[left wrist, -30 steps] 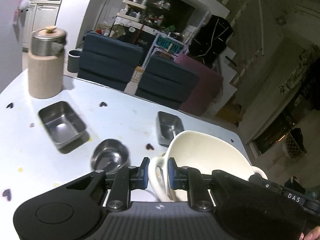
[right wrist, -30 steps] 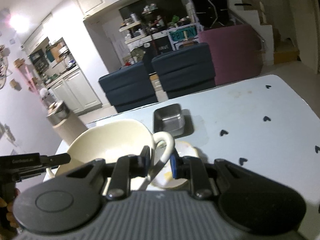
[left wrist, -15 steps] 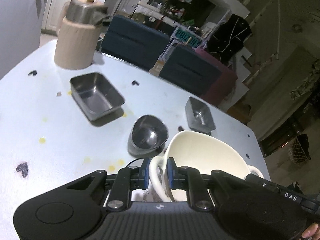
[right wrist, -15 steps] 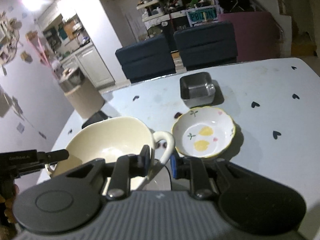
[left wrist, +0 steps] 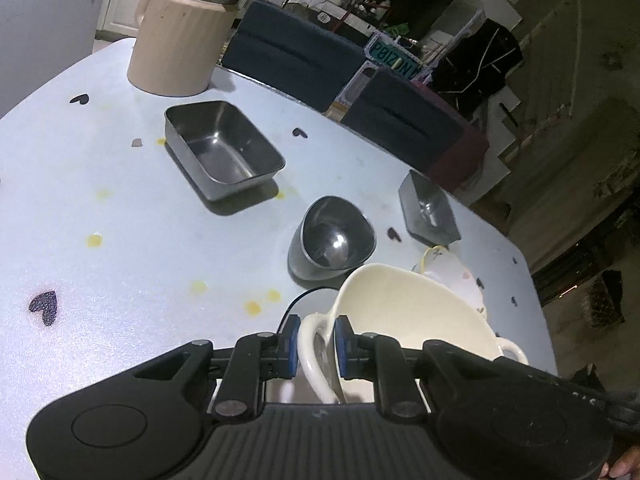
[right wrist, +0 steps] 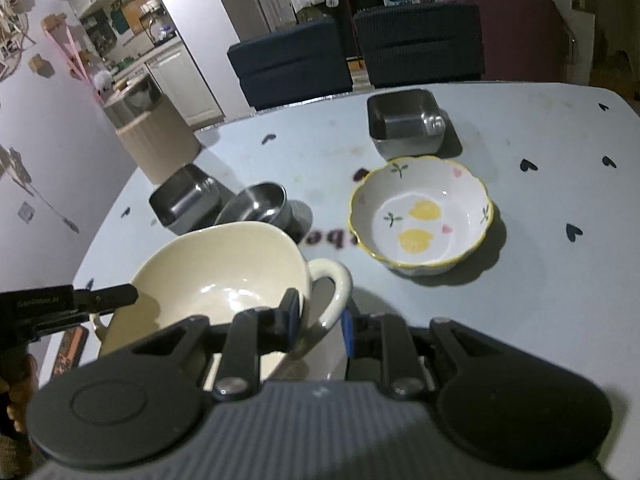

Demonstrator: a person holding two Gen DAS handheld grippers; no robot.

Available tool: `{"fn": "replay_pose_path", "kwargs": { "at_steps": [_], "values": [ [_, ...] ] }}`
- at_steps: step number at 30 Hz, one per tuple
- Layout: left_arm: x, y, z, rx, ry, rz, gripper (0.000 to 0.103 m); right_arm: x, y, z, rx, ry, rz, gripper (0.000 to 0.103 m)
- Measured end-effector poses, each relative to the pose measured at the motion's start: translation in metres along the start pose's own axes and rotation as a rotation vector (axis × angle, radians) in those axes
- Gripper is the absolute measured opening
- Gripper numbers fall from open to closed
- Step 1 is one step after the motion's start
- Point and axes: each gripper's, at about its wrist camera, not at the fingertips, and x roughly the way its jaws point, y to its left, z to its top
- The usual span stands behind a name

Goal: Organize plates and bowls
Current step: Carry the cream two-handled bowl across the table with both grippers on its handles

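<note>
Item: cream two-handled bowl [left wrist: 416, 312]. I am holding it above the table [left wrist: 120, 216] between both claws, one on each loop handle. My left claw [left wrist: 316, 340] is pinching the near handle, the blue pads [left wrist: 291, 340] pressing on either side of the loop, so the bowl is extending forward and to the right of the fingertips. My right claw [right wrist: 318, 322] is pinching the opposite handle the same way; in that view the bowl [right wrist: 224, 276] is lying ahead and to the left of the fingertips, tilted so I am looking into its glossy inside. The other tool's black finger is showing at the bowl's far rim.

Item: lemon-patterned bowl [right wrist: 422, 216], scalloped yellow rim, sitting upright on the table to the right of the cream bowl and apart from it.

Item: round steel bowl [left wrist: 334, 238], resting just beyond the cream bowl.

Item: large rectangular steel tray [left wrist: 224, 148], sitting farther back and left, apart from the round bowl.

Item: small square steel tray [right wrist: 406, 124], sitting just behind the lemon-patterned bowl.

Item: beige jug with steel lid [left wrist: 184, 28], standing at the far left edge of the table.

Item: two dark armchairs [right wrist: 292, 64], standing beyond the table's far edge.
</note>
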Motion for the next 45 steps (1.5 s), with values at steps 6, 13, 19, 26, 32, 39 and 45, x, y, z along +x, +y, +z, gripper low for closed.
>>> {"fn": "replay_pose_path", "kwargs": {
  "at_steps": [6, 13, 19, 26, 32, 39, 45],
  "values": [
    [0.010, 0.004, -0.003, -0.007, 0.022, 0.008, 0.020, 0.008, 0.003, -0.003, -0.005, 0.028, -0.023, 0.026],
    [0.020, 0.007, -0.005, -0.005, 0.049, 0.016, 0.020, 0.016, 0.003, -0.006, -0.003, 0.057, -0.047, 0.027],
    [0.027, 0.010, -0.006, -0.008, 0.067, 0.026, 0.021, 0.020, 0.005, -0.007, -0.007, 0.075, -0.059, 0.027],
    [0.034, 0.014, -0.007, -0.018, 0.086, 0.033, 0.022, 0.025, 0.006, -0.006, -0.018, 0.093, -0.069, 0.027],
    [0.039, 0.016, -0.008, -0.018, 0.096, 0.046, 0.022, 0.030, 0.007, -0.005, -0.017, 0.110, -0.081, 0.027],
    [0.041, 0.018, -0.007, -0.026, 0.096, 0.055, 0.023, 0.035, 0.008, -0.003, -0.024, 0.115, -0.087, 0.027],
    [0.045, 0.018, -0.008, -0.021, 0.099, 0.067, 0.024, 0.038, 0.009, -0.003, -0.030, 0.122, -0.094, 0.027]
  ]
}}
